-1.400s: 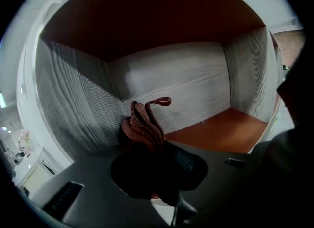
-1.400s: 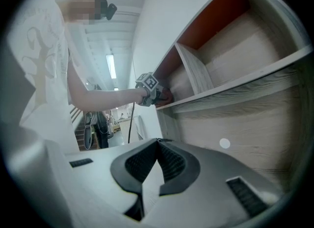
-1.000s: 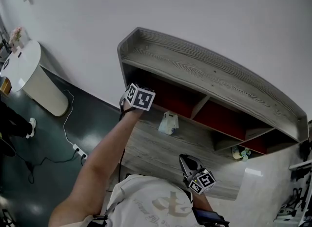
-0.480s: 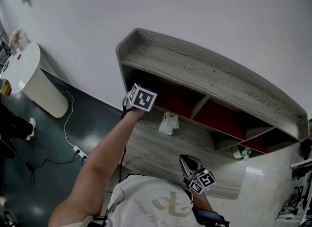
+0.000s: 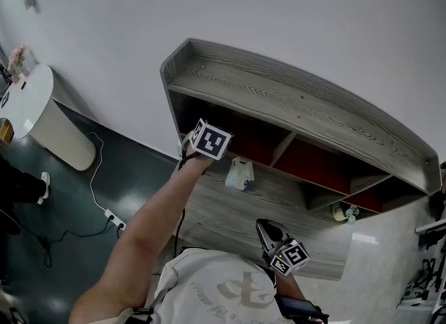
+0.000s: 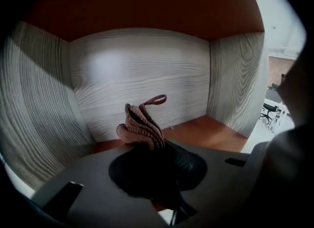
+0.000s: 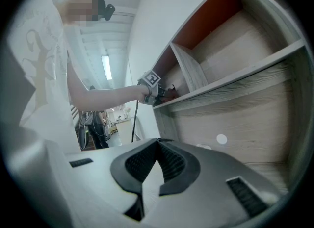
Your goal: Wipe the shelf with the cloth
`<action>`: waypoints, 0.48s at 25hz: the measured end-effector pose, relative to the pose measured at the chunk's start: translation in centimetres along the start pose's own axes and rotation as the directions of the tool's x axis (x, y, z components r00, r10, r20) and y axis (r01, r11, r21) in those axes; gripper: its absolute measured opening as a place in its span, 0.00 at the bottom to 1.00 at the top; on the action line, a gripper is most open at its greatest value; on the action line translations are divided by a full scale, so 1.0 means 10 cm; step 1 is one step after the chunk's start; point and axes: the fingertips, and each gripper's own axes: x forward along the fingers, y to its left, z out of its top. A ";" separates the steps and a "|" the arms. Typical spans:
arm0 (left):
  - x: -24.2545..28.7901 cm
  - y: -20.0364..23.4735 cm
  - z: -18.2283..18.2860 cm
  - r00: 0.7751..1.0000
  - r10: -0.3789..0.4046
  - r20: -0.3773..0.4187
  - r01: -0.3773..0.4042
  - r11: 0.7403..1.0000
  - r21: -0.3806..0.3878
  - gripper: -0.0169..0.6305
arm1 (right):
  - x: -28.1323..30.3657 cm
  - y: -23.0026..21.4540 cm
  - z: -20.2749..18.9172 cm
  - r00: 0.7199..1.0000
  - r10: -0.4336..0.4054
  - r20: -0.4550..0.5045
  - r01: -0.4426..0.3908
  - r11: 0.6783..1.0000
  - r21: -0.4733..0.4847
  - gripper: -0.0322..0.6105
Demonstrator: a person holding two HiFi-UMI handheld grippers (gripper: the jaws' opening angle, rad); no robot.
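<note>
Plainly the work belongs to the left gripper (image 6: 147,146), whose jaws are clamped on the one cloth (image 6: 141,126), a brownish knitted piece bunched into folds that stick out past the tips toward 12 o'clock with a small loop at the top. In the left gripper view the cloth points into the end compartment (image 6: 142,70) of the shelf (image 5: 293,99), near the grey-grained panel straight ahead but apparently not pressed against any surface; a red-brown board lies toward 4 o'clock. From the head view the shelf's long axis runs from 10 o'clock to 4 o'clock, so a wipe would probably travel along that line after the cloth is brought into contact. The right gripper (image 7: 157,146) sits low at 6 o'clock in the head view, well apart from the red-backed row, its jaws closed tip to tip on nothing. Counted: one cloth, two grippers, one shelf unit with what looks like three red-backed compartments, one small white object (image 5: 239,174) on the ledge below and one small greenish object (image 5: 341,212) toward 4 o'clock.
</note>
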 end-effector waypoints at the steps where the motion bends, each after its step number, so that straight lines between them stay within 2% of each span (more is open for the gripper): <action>1: 0.00 -0.02 0.00 1.000 -0.007 -0.001 0.007 1.000 -0.001 0.14 | 0.00 0.00 0.00 1.000 -0.001 0.002 0.001 1.000 0.001 0.06; 12: 0.08 -0.53 0.10 0.992 -0.127 -0.027 0.128 0.991 0.034 0.14 | -0.08 -0.02 -0.01 1.000 -0.018 0.012 0.018 1.000 0.012 0.06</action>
